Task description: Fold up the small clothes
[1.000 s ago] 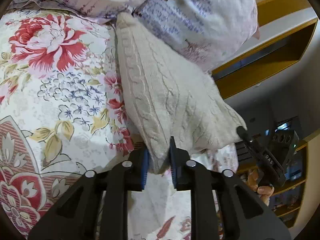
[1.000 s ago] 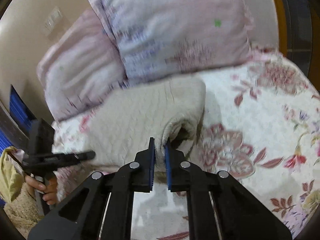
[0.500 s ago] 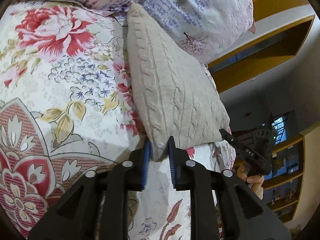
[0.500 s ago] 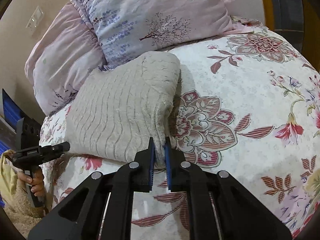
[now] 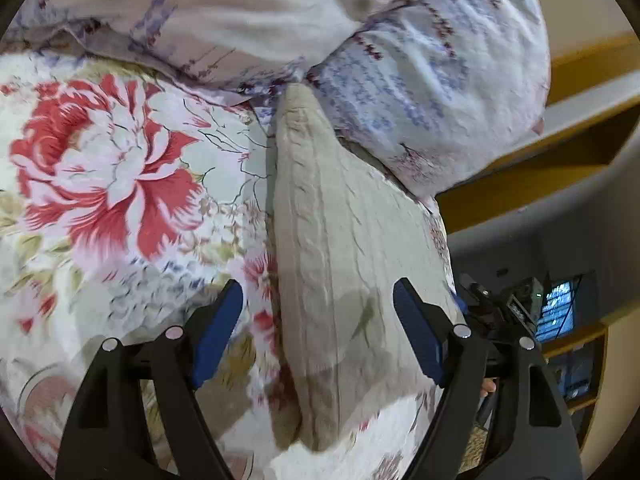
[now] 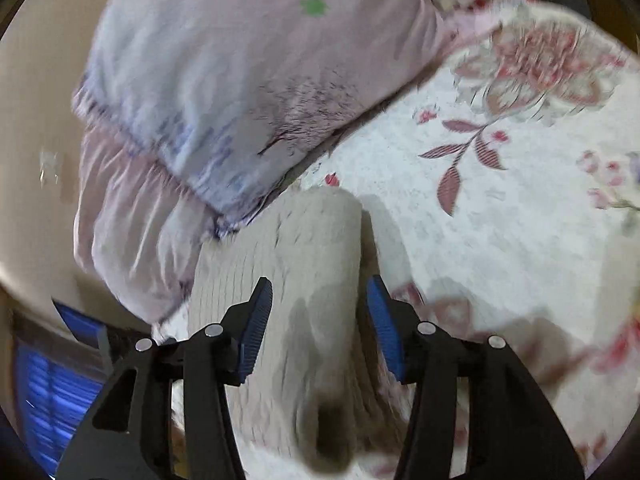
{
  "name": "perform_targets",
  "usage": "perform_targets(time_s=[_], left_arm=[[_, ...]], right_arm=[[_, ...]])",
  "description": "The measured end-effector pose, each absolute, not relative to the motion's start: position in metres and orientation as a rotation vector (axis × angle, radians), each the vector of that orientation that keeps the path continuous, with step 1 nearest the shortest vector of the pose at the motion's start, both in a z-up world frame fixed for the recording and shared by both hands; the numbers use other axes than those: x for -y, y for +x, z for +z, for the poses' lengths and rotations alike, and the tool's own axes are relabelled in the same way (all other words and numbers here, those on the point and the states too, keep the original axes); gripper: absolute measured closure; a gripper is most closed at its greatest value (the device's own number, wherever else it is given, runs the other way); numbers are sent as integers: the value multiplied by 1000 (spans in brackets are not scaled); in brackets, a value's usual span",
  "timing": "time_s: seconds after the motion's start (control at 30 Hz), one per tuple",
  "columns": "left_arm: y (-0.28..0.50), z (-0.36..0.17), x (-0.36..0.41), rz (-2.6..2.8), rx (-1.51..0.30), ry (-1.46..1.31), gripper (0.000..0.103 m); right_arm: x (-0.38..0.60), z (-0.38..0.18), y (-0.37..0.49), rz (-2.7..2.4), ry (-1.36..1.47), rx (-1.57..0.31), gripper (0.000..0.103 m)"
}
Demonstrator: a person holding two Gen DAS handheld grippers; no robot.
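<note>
- The left gripper (image 5: 318,328) has let go: its jaws, clenched on the knitted garment's near edge half a second ago, now stand wide apart.
- The right gripper (image 6: 320,320) has released too, jaws spread either side of the fold.
- The cream knitted garment (image 5: 340,240) lies folded on the floral bedspread (image 5: 120,200), its far end against the pillows (image 5: 420,80); blur hides, I think, finer detail.
</note>
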State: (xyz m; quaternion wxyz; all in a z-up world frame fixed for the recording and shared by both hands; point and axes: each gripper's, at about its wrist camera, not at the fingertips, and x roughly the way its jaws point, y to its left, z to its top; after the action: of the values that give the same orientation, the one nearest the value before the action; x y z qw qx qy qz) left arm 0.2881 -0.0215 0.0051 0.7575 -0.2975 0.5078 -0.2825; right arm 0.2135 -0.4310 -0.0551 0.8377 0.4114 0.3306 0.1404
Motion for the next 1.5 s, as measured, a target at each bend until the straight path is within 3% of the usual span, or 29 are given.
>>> perform_targets(time_s=[0.07,0.1,0.13,0.2,0.3,0.37,0.57,0.7,0.83,0.97,1.03,1.13,1.5], left_arm=[[292,3,28,-615,-1113,-653,26],[294,1,32,-612,-1115,-650,26],[297,1,36,-610,-1116,-647,26],[300,0,41,-614,-1116,-645,26],[302,3,47,-625,-1100,-632,26],[302,5,46,-627,-1086,-612,26],[301,1,55,-623,-1083,-571,26],[297,2,53,-628,-1076,-559,26],[294,5,51,-630,-1066,-562,26],[292,5,53,-638,-1072,-558,26],[290,5,55,-642,-1076,-557,25],[289,2,58,-642,-1084,-550,25],[283,10,75,-594,-1046,-402,22]], right_arm=[[427,-60,228,286,872,-728,51],[425,-61,231,289,865,-733,61],[419,-59,236,301,843,-727,81],[409,-43,235,292,726,-649,93],[406,-21,224,280,622,-516,94],[407,-15,222,222,576,-487,94],[405,-51,251,77,527,-679,94],[411,-35,235,42,509,-647,74],[402,-10,204,88,466,-534,72],[375,-7,192,182,387,-551,69],[362,-13,195,194,339,-583,61],[351,-39,209,151,275,-675,60],[351,-44,202,146,272,-656,59]])
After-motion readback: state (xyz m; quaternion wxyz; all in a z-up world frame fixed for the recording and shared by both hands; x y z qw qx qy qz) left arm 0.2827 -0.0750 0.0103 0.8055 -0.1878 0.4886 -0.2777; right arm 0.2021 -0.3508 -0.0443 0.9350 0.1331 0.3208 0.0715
